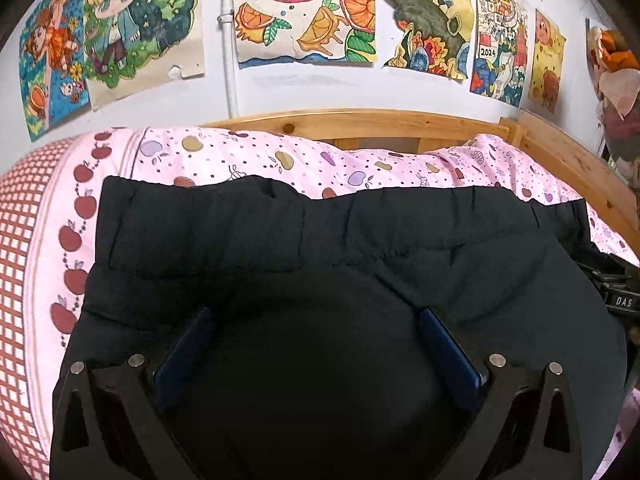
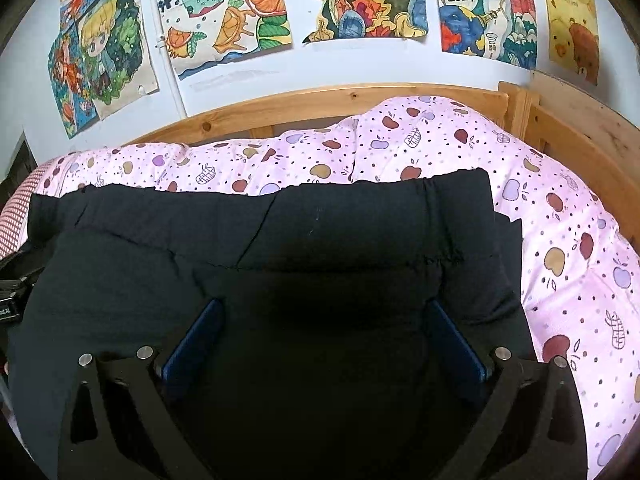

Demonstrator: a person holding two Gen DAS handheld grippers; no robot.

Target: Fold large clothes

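Note:
A large black garment (image 1: 280, 240) lies spread on the pink apple-print quilt (image 1: 248, 160), its elastic waistband along the far edge. My left gripper (image 1: 316, 316) is open, its blue pads (image 1: 188, 344) wide apart and resting over the garment's near left part. My right gripper (image 2: 324, 312) is open too, its blue pads (image 2: 456, 344) wide apart over the near right part of the garment (image 2: 340, 232). No cloth is pinched in either. The right gripper's body shows at the right edge of the left wrist view (image 1: 616, 296).
The quilt (image 2: 560, 240) covers a bed with a wooden frame (image 1: 360, 120) behind and to the right (image 2: 580, 148). A red-checked pillow (image 1: 20, 240) lies at left. Colourful drawings (image 1: 304, 12) hang on the white wall. A white pipe (image 1: 230, 60) runs down the wall.

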